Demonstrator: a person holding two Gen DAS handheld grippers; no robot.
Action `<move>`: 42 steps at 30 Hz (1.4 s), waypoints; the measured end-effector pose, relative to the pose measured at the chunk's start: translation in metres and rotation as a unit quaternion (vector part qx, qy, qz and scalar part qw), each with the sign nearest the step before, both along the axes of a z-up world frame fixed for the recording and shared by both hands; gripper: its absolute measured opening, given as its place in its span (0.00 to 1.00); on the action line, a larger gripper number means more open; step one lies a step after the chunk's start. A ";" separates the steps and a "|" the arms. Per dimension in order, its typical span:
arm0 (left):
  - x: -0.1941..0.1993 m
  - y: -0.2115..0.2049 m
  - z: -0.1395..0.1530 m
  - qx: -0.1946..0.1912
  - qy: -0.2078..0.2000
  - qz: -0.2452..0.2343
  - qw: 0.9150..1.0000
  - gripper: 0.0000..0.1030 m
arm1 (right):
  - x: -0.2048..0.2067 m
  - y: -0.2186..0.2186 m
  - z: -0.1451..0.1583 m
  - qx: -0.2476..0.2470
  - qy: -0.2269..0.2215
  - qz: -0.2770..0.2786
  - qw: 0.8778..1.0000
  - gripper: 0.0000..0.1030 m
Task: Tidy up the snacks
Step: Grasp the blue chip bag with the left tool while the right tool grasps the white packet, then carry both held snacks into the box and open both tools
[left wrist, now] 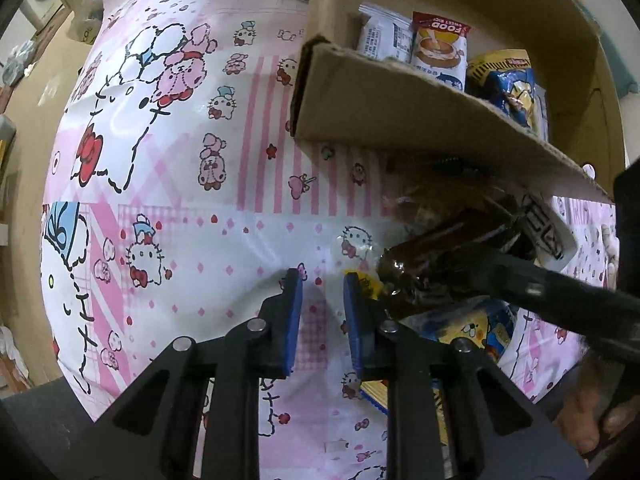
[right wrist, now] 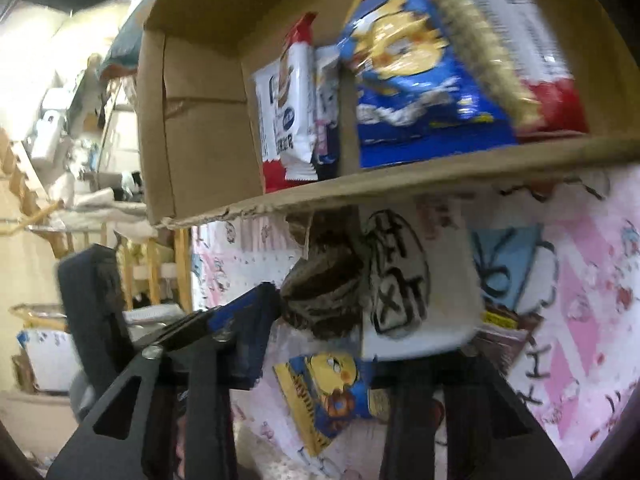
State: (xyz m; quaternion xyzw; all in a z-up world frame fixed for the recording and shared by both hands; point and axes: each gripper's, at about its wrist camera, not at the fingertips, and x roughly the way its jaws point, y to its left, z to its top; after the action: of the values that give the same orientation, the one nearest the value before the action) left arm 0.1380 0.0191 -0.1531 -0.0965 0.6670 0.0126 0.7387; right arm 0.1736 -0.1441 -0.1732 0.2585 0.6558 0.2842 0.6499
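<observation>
A cardboard box [left wrist: 400, 108] sits on the Hello Kitty cloth, with several snack packs standing inside: a white-and-red pack [left wrist: 440, 48] and a blue-yellow pack [left wrist: 516, 88]. The box [right wrist: 400, 180] also shows in the right wrist view. My right gripper [right wrist: 360, 300] is shut on a clear pack of dark chocolate cookies with a white label [right wrist: 340, 292], held just below the box's near wall. It also shows in the left wrist view [left wrist: 460, 248]. My left gripper [left wrist: 322, 280] is open and empty above the cloth. A blue-yellow snack pack [right wrist: 332, 396] lies on the cloth under the right gripper.
Another yellow-blue snack pack [left wrist: 476, 328] lies on the cloth beside my left gripper's right finger. A brown pack [right wrist: 508, 336] lies on the cloth to the right. Shelves and clutter [right wrist: 60, 140] stand beyond the table's left side.
</observation>
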 end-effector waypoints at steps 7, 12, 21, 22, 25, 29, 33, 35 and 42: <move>-0.002 0.006 0.027 0.016 -0.037 0.005 0.999 0.18 | -0.013 -0.023 0.021 0.008 -0.016 -0.035 0.999 0.12; -0.014 0.001 0.059 0.025 -0.079 -0.005 0.997 0.39 | -0.028 -0.046 0.042 0.016 -0.032 -0.062 0.997 0.10; -0.025 -0.022 0.063 0.026 -0.088 -0.047 0.995 0.67 | -0.058 -0.099 0.090 0.017 -0.093 -0.116 0.989 0.10; -0.026 -0.027 0.061 0.022 -0.084 -0.056 0.995 0.67 | -0.060 -0.105 0.093 0.009 -0.099 -0.123 0.987 0.10; -0.027 -0.049 0.051 0.009 -0.067 -0.092 0.993 0.67 | -0.066 -0.120 0.097 -0.007 -0.103 -0.146 0.984 0.10; -0.024 -0.089 0.031 -0.008 -0.039 -0.157 0.987 0.67 | -0.067 -0.130 0.096 -0.011 -0.094 -0.171 0.981 0.10; -0.021 -0.112 0.007 0.030 -0.015 -0.192 0.981 0.67 | -0.070 -0.137 0.095 -0.015 -0.093 -0.177 0.980 0.10; -0.020 -0.108 0.000 0.028 -0.005 -0.175 0.984 0.60 | -0.070 -0.137 0.096 -0.018 -0.091 -0.178 0.980 0.10; -0.038 -0.088 0.013 0.011 0.003 -0.148 0.989 0.23 | -0.072 -0.129 0.096 -0.027 -0.087 -0.164 0.982 0.10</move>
State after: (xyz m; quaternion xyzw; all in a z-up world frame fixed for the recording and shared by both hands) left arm 0.0999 -0.0693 -0.1400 0.0117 0.6761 -0.0889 0.7313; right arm 0.1020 -0.2728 -0.0771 0.3190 0.5530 0.1774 0.7490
